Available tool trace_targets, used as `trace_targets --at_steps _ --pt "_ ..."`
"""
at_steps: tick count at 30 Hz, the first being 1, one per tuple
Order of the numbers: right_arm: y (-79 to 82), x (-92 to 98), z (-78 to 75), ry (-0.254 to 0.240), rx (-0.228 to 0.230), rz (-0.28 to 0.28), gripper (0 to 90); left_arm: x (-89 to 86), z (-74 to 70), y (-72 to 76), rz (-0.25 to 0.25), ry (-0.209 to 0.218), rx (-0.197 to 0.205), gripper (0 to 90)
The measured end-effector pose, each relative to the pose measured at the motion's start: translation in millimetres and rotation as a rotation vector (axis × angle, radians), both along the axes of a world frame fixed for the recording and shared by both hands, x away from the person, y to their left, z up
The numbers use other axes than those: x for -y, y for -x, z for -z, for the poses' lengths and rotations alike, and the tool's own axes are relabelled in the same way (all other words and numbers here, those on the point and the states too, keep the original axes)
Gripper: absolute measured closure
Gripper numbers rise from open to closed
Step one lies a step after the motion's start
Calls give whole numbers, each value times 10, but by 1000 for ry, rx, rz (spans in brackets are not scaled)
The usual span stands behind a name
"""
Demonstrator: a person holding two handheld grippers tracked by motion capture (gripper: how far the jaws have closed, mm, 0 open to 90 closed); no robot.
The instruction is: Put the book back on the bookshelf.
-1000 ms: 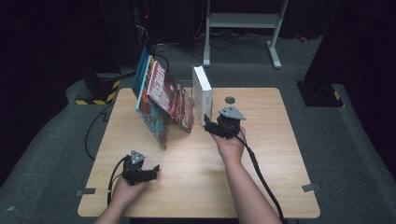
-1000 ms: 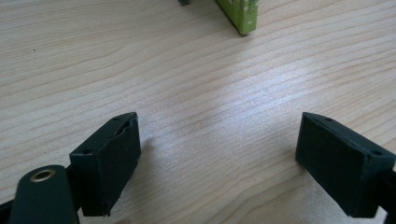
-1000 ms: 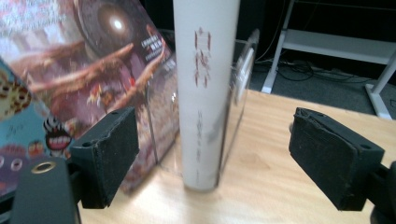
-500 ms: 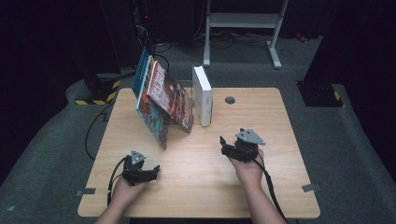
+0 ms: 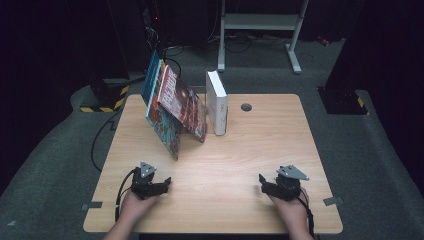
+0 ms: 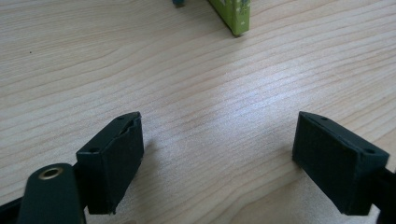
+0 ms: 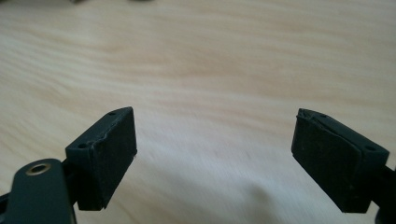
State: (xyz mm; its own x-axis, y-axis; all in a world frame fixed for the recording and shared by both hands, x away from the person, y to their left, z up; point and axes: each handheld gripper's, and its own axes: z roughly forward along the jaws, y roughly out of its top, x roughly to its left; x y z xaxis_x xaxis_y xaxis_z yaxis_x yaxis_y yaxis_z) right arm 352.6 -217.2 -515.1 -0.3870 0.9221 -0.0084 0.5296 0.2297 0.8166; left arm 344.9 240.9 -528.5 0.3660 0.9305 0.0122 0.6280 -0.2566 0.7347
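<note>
My left gripper (image 5: 165,182) rests low on the wooden table (image 5: 235,150) near its front left. It is open with bare wood between the jaws (image 6: 217,158), and they have just closed slightly. My right gripper (image 5: 262,182) sits near the front right, open over bare wood (image 7: 215,154). Each is held by a hand coming in from the bottom edge. At the back left of the table several colourful books (image 5: 175,107) lean against one another. A white book (image 5: 216,102) stands upright just to their right. The corner of a green book (image 6: 233,14) shows ahead of the left gripper.
A round cable hole (image 5: 246,107) lies in the tabletop right of the white book. Beyond the table stands a white desk frame (image 5: 260,22). A yellow-and-black striped block (image 5: 107,95) and a cable (image 5: 100,135) lie on the grey floor at the left.
My right gripper has come away from the white book at the back, moving toward the front right of the table and down. The left gripper has stayed in place.
</note>
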Motion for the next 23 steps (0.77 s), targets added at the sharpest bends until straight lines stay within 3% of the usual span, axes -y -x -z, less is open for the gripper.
trace_targets --at_steps 4,6,7,9,10,23 --pt "76 153 59 23 -61 21 142 11 0 14 -1 -8 10 176" --pt "109 203 58 28 -49 22 140 6 2 8 -2 1 8 176" --pt "115 217 64 43 -65 25 139 3 3 5 -1 5 5 176" --pt "100 229 86 64 -146 20 127 3 4 2 3 6 4 176" --pt "91 230 92 70 -161 20 126 1 2 0 7 5 3 176" --pt "80 172 92 72 -162 4 121 4 1 -14 16 4 1 176"
